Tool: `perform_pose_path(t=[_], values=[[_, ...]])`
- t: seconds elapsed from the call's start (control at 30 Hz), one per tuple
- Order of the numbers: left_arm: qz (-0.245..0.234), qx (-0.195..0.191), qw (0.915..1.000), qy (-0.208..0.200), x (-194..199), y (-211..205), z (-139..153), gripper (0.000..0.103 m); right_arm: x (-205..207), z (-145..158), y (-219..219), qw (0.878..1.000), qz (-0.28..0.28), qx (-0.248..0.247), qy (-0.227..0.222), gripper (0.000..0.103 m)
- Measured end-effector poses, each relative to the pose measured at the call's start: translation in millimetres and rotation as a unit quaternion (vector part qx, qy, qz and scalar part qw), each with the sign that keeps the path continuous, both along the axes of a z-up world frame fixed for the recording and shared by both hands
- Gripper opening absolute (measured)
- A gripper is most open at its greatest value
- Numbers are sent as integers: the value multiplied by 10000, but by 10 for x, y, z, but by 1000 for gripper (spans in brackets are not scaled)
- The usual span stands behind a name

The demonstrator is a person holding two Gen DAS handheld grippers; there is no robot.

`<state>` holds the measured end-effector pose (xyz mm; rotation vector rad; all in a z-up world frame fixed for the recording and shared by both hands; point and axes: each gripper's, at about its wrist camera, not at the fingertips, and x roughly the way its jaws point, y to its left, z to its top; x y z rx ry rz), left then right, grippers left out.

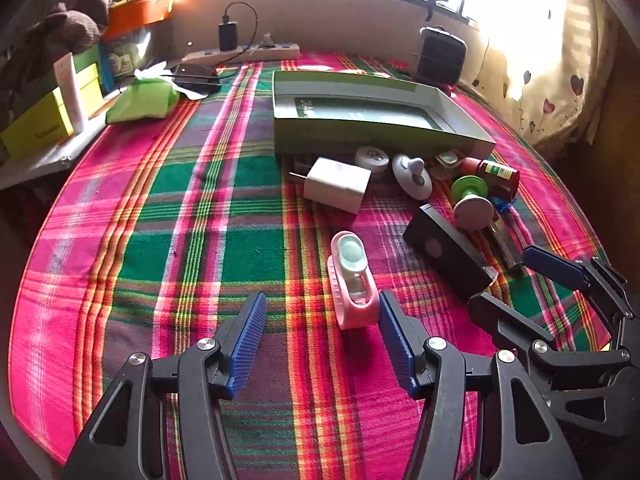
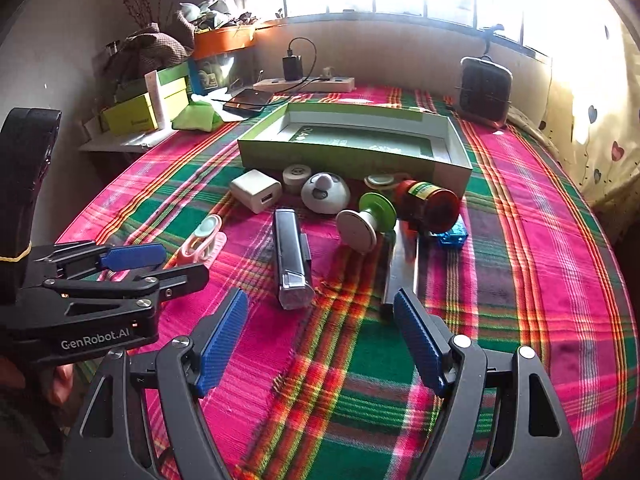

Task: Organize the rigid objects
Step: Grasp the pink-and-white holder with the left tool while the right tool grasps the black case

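Note:
Several small items lie on the plaid cloth in front of an empty green box [image 1: 372, 136] [image 2: 352, 160]. My left gripper [image 1: 322, 308] [image 2: 184, 264] is open and low over the cloth. A pink case [image 1: 354, 284] [image 2: 204, 240] lies just inside its right finger. My right gripper [image 2: 320, 308] [image 1: 500, 280] is open, holding nothing, a little short of a black bar-shaped device [image 2: 292, 256] [image 1: 448, 256]. Beyond are a white charger [image 1: 338, 184] [image 2: 256, 191], a white round gadget [image 2: 325, 194], a green-and-white spool [image 2: 368, 216], a red bottle [image 2: 428, 202] and a small blue piece [image 2: 454, 234].
A dark metal strip [image 2: 400, 264] lies beside the black device. At the back stand a power strip [image 1: 248, 54], a phone [image 2: 248, 102] and a black fan [image 2: 484, 88]. Yellow-green boxes [image 1: 44, 120] and a green pouch [image 1: 140, 100] are at the left. A hand holds the left gripper.

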<state>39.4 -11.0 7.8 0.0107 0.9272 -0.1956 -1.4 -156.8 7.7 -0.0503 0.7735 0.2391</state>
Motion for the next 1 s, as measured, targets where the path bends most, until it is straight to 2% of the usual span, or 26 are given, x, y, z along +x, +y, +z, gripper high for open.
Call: perform_pose_path(t=[0.1, 0.27, 0.5, 1.0], values=[[-10, 92, 9999, -62, 61, 63, -9, 57, 109, -42, 46, 9999, -25, -109, 94, 76], [-19, -46, 10000, -75, 159, 170, -13, 57, 221, -69, 119, 9997, 79, -107, 200, 76], [-191, -88, 9997, -123, 270, 218, -21, 57, 383, -131, 243, 9991, 142, -96, 394, 61], [-213, -46, 9993, -317, 327, 174, -42, 54, 466, -138, 296, 9991, 15, -320, 285, 46]])
